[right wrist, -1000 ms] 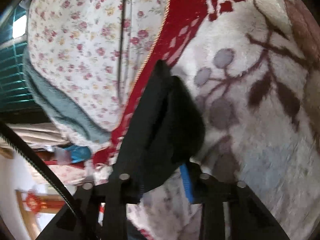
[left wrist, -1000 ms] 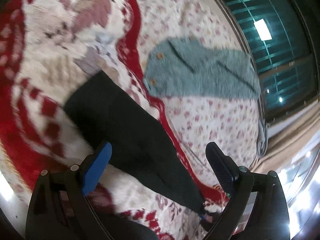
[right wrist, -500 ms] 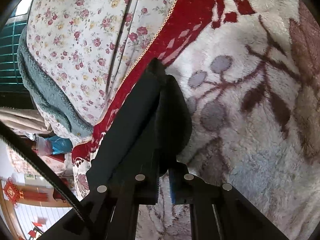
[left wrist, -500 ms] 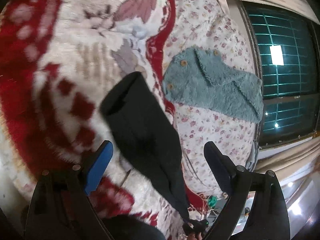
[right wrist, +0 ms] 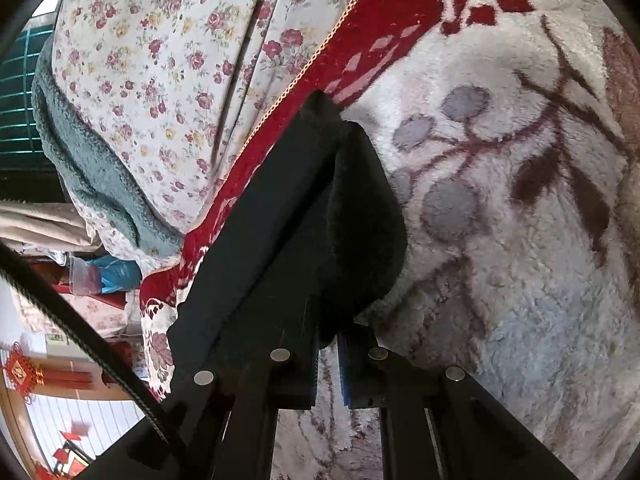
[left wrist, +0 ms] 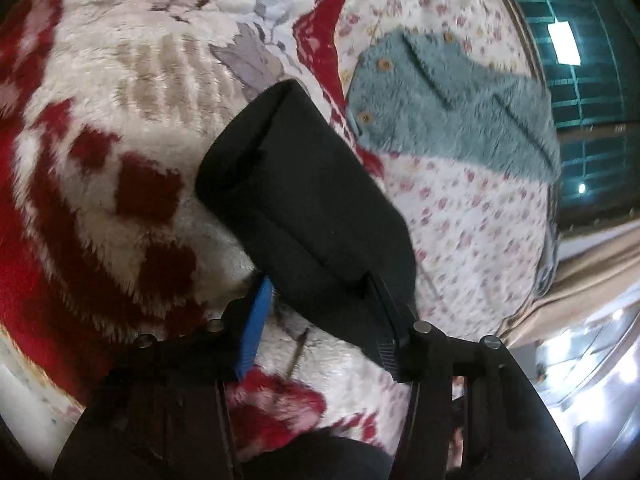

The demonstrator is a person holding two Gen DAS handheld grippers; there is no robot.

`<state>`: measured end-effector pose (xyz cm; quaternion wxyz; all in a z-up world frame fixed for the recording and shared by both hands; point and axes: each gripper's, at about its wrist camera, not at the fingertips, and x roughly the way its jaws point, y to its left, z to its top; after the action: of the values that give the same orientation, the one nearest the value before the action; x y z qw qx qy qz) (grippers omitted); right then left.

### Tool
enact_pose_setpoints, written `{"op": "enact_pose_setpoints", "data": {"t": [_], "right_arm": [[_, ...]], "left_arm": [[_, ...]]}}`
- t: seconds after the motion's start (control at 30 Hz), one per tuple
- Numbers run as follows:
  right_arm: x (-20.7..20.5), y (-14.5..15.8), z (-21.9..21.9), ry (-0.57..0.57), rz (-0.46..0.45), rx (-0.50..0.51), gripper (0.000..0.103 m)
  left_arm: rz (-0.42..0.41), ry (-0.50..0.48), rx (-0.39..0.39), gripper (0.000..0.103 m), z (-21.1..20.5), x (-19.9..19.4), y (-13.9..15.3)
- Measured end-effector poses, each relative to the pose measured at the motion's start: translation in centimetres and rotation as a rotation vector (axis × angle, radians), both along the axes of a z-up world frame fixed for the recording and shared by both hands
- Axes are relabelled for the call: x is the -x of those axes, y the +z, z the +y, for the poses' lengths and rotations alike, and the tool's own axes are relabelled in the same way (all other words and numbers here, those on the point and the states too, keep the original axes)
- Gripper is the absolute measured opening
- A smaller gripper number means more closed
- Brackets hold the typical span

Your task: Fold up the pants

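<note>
Left tool (left wrist: pixel 320 292): jaws closing, black pants (left wrist: pixel 304 200) between the blue pad and the black pad, the folded end bulging forward over the red-and-white fleece blanket (left wrist: pixel 100 128) on the bed. Teal fuzzy garment (left wrist: pixel 452 116) lies farther right on the floral sheet (left wrist: pixel 472 216). Right tool (right wrist: pixel 328 344): jaws together, pinching the near edge of the pants (right wrist: pixel 320 216).

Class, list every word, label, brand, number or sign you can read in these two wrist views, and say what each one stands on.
No readable text in either view.
Black pants, teal fleece garment, floral sheet and plush blanket: patterns only, no print.
Red hanging ornament on the far wall: any character on it is too small and blurred to read.
</note>
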<state>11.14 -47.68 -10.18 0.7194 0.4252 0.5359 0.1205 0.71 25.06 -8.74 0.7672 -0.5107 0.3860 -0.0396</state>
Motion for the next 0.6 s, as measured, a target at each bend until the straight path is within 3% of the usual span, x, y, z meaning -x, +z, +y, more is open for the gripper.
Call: {"op": "enact_pose_setpoints", "data": {"t": [0.1,0.17,0.37,0.6], "right_arm": [[0.1,0.0,0.0,-0.001,0.0,-0.003,0.008],[0.1,0.1,-0.1,0.0,0.0,-0.002,0.008],[-0.1,0.2,-0.1,0.0,-0.002,-0.008,0.008],[-0.2,0.1,-0.1,0.004,0.001,-0.008,0.007]], "left_arm": [[0.011,-0.015,-0.039,0.041,-0.3,-0.6,0.0],[0.008,-0.029,-0.06,0.03,-0.6,-0.9,0.3],[-0.033,-0.068,-0.111,0.029,-0.9,-0.2,1.7],[-0.024,-0.135,-0.126,0.029,-1.6,-0.6,1.2]]}}
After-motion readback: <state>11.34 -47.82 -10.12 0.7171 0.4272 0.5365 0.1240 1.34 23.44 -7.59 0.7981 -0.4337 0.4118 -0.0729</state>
